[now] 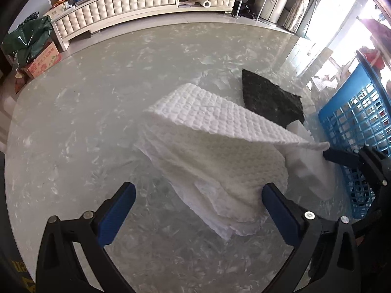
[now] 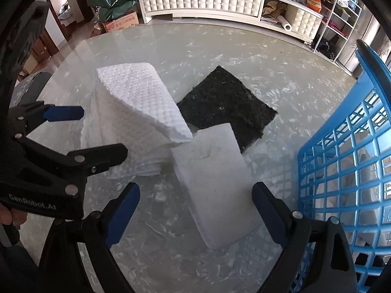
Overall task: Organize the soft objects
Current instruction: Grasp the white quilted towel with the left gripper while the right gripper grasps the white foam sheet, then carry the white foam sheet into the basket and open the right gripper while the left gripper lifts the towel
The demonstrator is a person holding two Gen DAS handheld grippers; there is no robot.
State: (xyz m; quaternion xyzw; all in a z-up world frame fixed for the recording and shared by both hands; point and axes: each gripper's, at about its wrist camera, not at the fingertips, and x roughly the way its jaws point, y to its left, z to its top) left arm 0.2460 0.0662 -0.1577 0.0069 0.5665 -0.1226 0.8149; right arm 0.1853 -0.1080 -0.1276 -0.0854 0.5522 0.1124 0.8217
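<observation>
Two grippers, both pointed steeply down at a glossy marbled table (image 1: 85, 122). Nearest in the left wrist view, left gripper (image 1: 198, 201) with jaws spread wide, blue pads apart, nothing pinched between them. Right-hand pad touching or just beside the near edge of a white waffle cloth (image 1: 215, 161); contact could not be told for sure. Left-hand pad over bare table, well clear of the cloth. Cloth lay in a loose folded heap, its upper flap raised and stretched toward the right, the far corner ending just beside a black finger of the other gripper.

Nearest in the right wrist view, right gripper (image 2: 195, 207) also opened wide, gripping nothing. Between its pads, but not pressed by them, lay a flat white sponge block (image 2: 215, 180), long side running away from the camera. Gaps visible on both sides of the block. Left gripper seen again here at the left edge, held by a hand (image 2: 7, 216), its lower finger over the near part of the cloth heap.

Further out, behind the sponge block and partly under its far corner, lay a dark green scouring pad (image 2: 227, 107), flat on the table, just beside the cloth. At the right side stood a blue plastic basket (image 2: 342, 146) with lattice walls, some pale fabric inside, not clear what. Farthest, beyond the table edge, stood a long white tufted cabinet (image 2: 200, 2) with clutter on top.
</observation>
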